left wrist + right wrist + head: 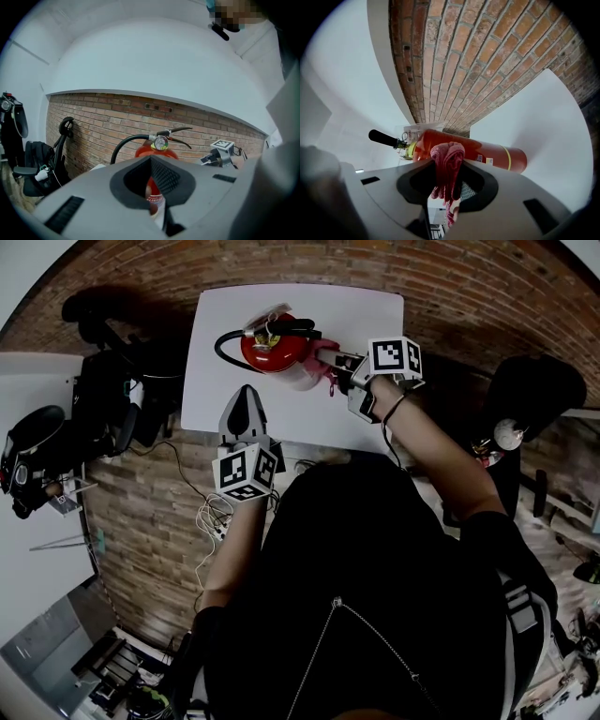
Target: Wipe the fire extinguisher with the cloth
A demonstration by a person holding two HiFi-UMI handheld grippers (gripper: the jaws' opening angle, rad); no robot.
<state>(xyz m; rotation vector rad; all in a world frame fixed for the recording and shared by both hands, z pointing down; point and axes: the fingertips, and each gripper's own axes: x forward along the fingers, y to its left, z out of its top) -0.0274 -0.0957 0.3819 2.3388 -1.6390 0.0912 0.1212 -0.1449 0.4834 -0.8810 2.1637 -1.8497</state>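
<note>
Holding the cloth [447, 159] clamped in my right hand-held gripper [333, 362] against the fire extinguisher [272, 351], upright near the tabletop's [370, 320] far edge. I judge wiping underway, unfinished. My left hand-held gripper [246, 404] is closed, empty.

White table [375, 307] stands before a red-brown brick wall [450, 276] with plain white surface [140, 56] above the brick, a black chair [105, 395] off the table's left side, brick-patterned floor [141, 512] and white cables [211, 518] below its near edge.
</note>
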